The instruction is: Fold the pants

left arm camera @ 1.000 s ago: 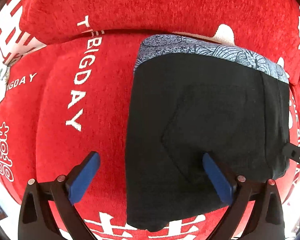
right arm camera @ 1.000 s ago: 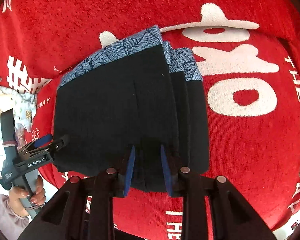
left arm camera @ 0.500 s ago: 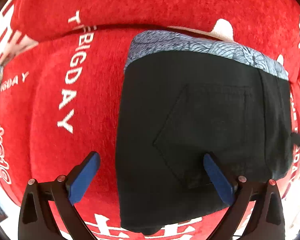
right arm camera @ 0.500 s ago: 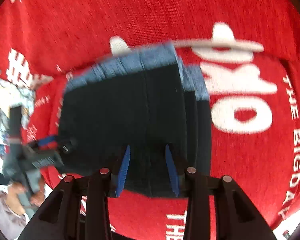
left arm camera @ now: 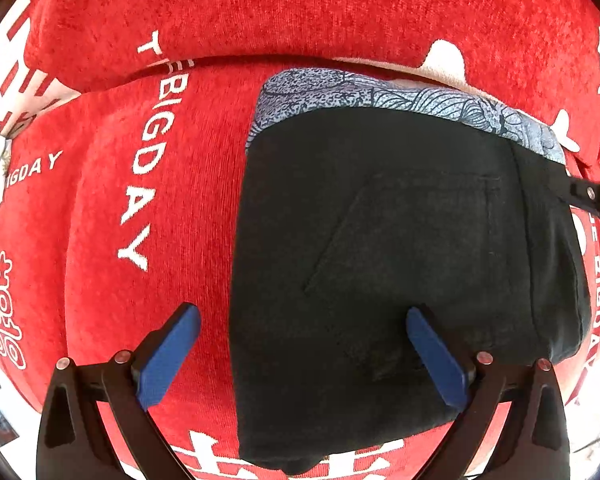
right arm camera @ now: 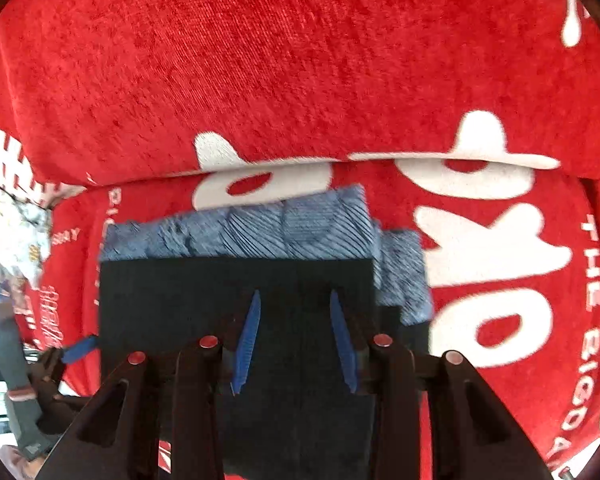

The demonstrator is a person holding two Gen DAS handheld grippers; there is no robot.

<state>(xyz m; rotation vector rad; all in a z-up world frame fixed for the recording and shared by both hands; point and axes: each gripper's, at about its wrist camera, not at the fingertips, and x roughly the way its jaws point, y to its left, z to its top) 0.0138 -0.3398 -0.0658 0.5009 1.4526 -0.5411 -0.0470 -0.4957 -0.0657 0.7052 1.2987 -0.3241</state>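
Right hand-held gripper [right arm camera: 296,344]: I see its blue pads standing a little apart with the near edge of the folded pants [right arm camera: 236,300] between them; whether they pinch the cloth I cannot tell, and the view is smeared.
Left hand-held gripper [left arm camera: 300,356]: mine here is spread wide, one pad over the red cover, the other over the black cloth, gripping nothing.
Pants: black, folded to a compact stack, back pocket [left arm camera: 412,256] up, blue patterned waistband [left arm camera: 380,96] at the far edge, lying on the red printed sofa cover [left arm camera: 100,208] close to the backrest cushion [right arm camera: 300,60].
Layers: at the right side I can see several edges stepped rather than flush.
Risk, drag: if my right hand-held gripper pulls away with cloth caught between the pads, I judge the top layer peels and the stack opens.
Risk, surface: plush cover may snag a lower layer so the stack shears.
Risk, left: closing now could bunch the left edge.
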